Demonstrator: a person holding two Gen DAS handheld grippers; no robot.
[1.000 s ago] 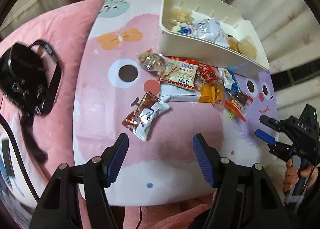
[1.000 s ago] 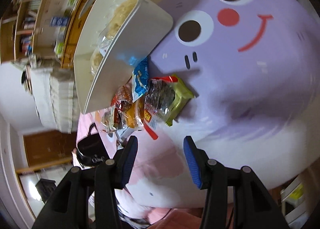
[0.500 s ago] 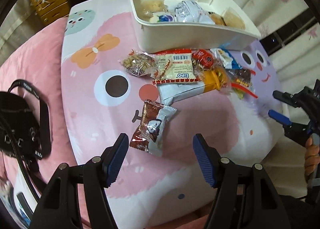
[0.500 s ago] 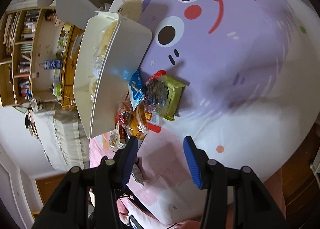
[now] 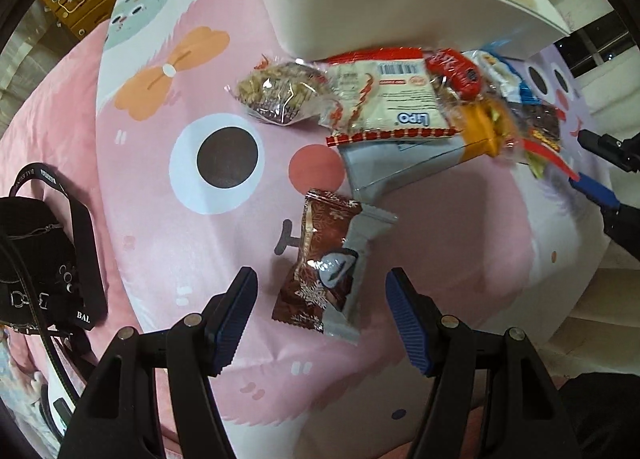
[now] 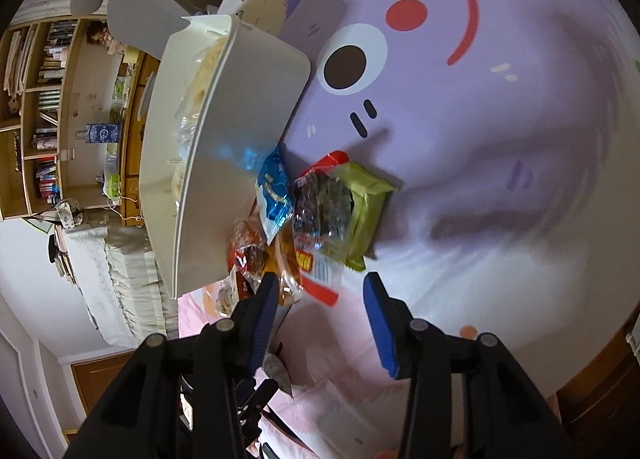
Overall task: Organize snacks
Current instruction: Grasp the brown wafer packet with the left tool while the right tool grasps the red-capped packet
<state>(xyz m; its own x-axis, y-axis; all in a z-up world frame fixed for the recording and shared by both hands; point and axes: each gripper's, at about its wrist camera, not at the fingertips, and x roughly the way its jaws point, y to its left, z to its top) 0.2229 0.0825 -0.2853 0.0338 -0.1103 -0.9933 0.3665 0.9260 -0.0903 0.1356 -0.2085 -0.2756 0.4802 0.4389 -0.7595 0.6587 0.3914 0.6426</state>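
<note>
1. The big landmark is the white bin (image 5: 400, 7). It sits on a cartoon-face cover (image 5: 192, 219) that is pink on one side and purple on the other.
2. Some snacks are already in the white bin, but they are hard to make out.
3. A pile of snacks (image 5: 420, 107) lies right against the bin's long side, touching it. In it are a clear bag of nuts (image 5: 276, 93), a white and red pack (image 5: 384, 103), and orange and dark packs.
4. From the right wrist view, a blue pack (image 6: 272, 191), a clear dark pack (image 6: 320, 207) and a green pack (image 6: 366, 211) sit at the end of that pile, near the bin's corner.
5. One brown and silver snack pack (image 5: 328, 263) lies alone, farther from the bin than the pile.
6. The left gripper (image 5: 320, 299) points down over the brown and silver snack pack. Its blue pads are wide apart, one on each side, not touching it.
7. The right gripper (image 6: 320, 303) has just been closing a bit. Its pads are closer together, with nothing pinched between them. It is by the pile's end.
8. A black bag (image 5: 36, 259) lies far from the bin, off the cover's edge.
</note>
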